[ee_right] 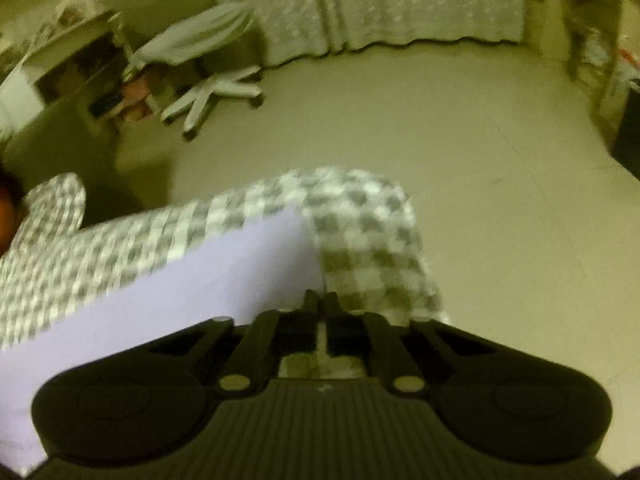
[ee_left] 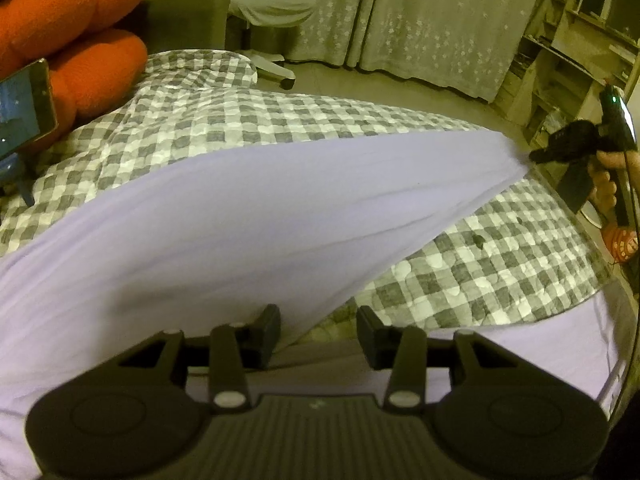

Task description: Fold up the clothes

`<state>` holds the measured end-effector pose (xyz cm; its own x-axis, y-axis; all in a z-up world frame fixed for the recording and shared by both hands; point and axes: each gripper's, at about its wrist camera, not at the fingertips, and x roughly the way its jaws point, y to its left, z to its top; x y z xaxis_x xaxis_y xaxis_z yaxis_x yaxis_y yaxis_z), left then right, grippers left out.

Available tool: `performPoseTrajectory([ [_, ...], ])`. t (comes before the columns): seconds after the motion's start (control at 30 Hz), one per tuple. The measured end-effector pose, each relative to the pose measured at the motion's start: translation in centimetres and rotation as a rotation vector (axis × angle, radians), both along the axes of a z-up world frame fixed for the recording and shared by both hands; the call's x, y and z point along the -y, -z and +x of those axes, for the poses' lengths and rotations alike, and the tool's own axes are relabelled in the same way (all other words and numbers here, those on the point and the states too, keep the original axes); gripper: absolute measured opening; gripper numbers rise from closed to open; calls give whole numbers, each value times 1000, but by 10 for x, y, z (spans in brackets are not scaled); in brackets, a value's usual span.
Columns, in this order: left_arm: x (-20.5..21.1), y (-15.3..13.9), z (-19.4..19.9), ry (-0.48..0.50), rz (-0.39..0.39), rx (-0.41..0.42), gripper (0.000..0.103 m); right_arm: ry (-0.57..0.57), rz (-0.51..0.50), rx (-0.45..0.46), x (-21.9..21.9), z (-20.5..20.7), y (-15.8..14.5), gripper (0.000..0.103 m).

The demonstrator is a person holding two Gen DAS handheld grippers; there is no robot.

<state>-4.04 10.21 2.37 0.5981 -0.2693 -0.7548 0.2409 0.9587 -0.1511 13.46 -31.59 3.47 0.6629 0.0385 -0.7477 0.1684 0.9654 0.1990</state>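
Pale lilac garment [ee_left: 248, 208] is stretched taut above the bed, over a grey/white checked quilt [ee_left: 224, 116], running from bottom-left of the left wrist view up to a pinched corner at far right. R gripper [ee_left: 538, 156] has that corner: its black tips meet on the cloth edge, and a hand [ee_left: 606, 184] behind it holds the handle. In the right wrist view, which is blurred, the R gripper's fingers stand pressed together w/ no gap visible, the lilac cloth reaching up to them from the left; the exact contact pt is hard to make out there, but the other view shows the cloth drawn to a point at the tips. L gripper [ee_left: 318, 330] is partly open, a clear gap between the two fingers [ee_left: 267, 328]; the left one sits against the lower edge of the cloth, the right one is clear of it over the quilt, so nothing is clamped. Orange plush cushion [ee_left: 76, 32] at top left, a phone [ee_left: 24, 104] w/ lit screen beside it. Beyond the bed: white swivel chair [ee_right: 208, 76], pale star-print curtains [ee_left: 420, 16], shelves [ee_left: 568, 52] at right.
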Motion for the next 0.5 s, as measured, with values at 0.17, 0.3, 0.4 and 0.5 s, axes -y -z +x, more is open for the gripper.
performPoseTrajectory([
  [0.17,0,-1,1,0,-3,-2,45,-10,-66,-43,-2,1,12,0],
  [0.3,-1,-1,2,2,-4,-3,45,-16,-43,-30,2,-2,10,6],
  [0.4,-1,-1,1,3,-4,-2,45,-23,-10,-20,5,-4,5,14],
  [0.5,0,-2,-1,3,-6,-3,45,-9,0,-15,7,-5,2,28],
])
